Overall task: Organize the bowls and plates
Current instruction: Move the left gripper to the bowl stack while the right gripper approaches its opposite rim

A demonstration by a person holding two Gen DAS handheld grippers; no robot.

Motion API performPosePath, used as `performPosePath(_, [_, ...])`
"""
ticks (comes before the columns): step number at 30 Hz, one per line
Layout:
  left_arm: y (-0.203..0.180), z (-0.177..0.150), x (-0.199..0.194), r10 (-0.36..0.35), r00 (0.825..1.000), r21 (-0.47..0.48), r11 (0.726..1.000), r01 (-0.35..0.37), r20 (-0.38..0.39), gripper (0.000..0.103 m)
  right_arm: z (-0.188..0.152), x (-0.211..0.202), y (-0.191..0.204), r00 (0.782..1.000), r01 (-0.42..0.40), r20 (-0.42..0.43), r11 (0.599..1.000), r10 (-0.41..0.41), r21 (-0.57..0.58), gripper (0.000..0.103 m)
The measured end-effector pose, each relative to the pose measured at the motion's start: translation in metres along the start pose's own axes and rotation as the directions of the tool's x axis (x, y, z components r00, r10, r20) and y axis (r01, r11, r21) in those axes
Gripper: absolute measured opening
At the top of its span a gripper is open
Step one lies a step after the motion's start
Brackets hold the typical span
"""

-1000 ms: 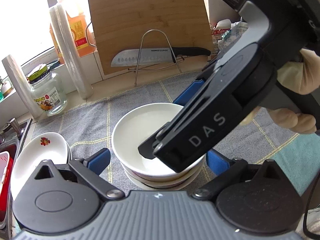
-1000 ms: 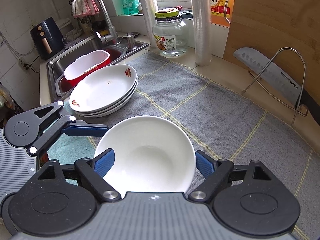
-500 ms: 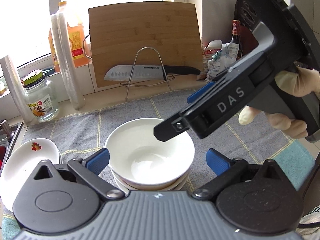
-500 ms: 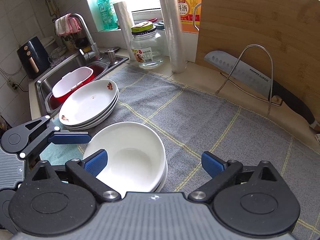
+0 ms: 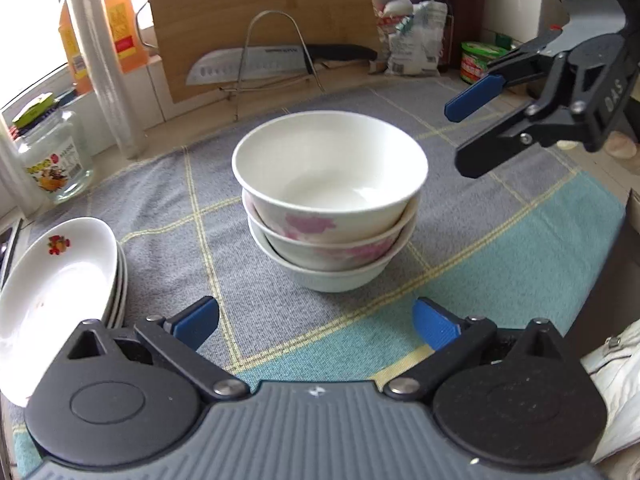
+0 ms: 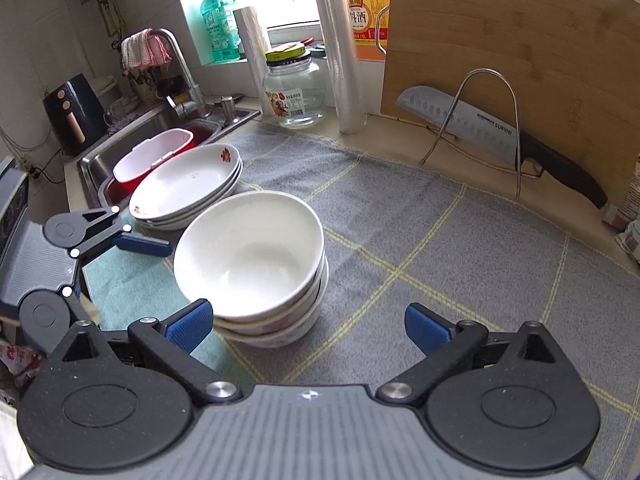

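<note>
Three white bowls (image 5: pixel 330 200) stand nested in a stack on the grey and teal cloth (image 5: pixel 500 240); the lower ones carry pink flowers. The same bowl stack (image 6: pixel 248 256) sits just beyond the right gripper's left finger. A stack of white plates (image 5: pixel 60 280) with a fruit print lies to the left, and the plates (image 6: pixel 188 184) lie near the sink. My left gripper (image 5: pixel 316 322) is open and empty, short of the bowls. My right gripper (image 6: pixel 308 324) is open wide and empty. The right gripper (image 5: pixel 468 132) hovers right of the bowls. The left gripper (image 6: pixel 116 276) shows at the left edge.
A knife (image 6: pixel 480 132) rests on a wire rack in front of a leaning wooden board (image 6: pixel 520 52). A glass jar (image 6: pixel 294 88), film rolls (image 6: pixel 340 52) and an oil bottle (image 5: pixel 120 28) line the back. The sink (image 6: pixel 132 136) holds a red basin. Bags and jars (image 5: pixel 416 40) crowd the back right.
The right gripper opened, let go of the top bowl on the stack and drew away to the right. The left gripper pulled back and sank lower, so the bowl stack looks farther off.
</note>
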State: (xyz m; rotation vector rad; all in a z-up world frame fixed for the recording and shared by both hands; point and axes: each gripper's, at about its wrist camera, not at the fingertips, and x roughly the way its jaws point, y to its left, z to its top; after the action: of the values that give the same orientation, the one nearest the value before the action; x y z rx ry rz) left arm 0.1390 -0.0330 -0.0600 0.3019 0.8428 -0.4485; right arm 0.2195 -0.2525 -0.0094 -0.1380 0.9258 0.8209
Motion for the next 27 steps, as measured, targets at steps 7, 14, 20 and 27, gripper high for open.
performPosePath(7, [0.028, -0.010, 0.036, -0.158, 0.985, 0.189, 0.968, 0.168, -0.067, 0.102, -0.025, 0.052, 0.029, 0.979, 0.176, -0.116, 0.983, -0.168, 0.060, 0.103])
performPosePath(14, [0.040, -0.005, 0.049, -0.264, 0.961, 0.246, 0.929, 0.277, -0.084, 0.103, -0.031, 0.084, 0.046, 0.951, 0.278, -0.158, 0.959, -0.266, 0.057, 0.103])
performPosePath(20, [0.042, -0.006, 0.052, -0.279, 0.959, 0.251, 0.926, 0.283, -0.054, 0.103, -0.030, 0.089, 0.040, 0.959, 0.247, -0.140, 0.969, -0.248, -0.023, 0.103])
performPosePath(27, [0.037, -0.002, 0.054, -0.236, 0.970, 0.203, 0.948, 0.243, -0.056, 0.103, -0.043, 0.083, 0.035, 0.984, 0.169, -0.029, 0.978, -0.174, -0.124, 0.103])
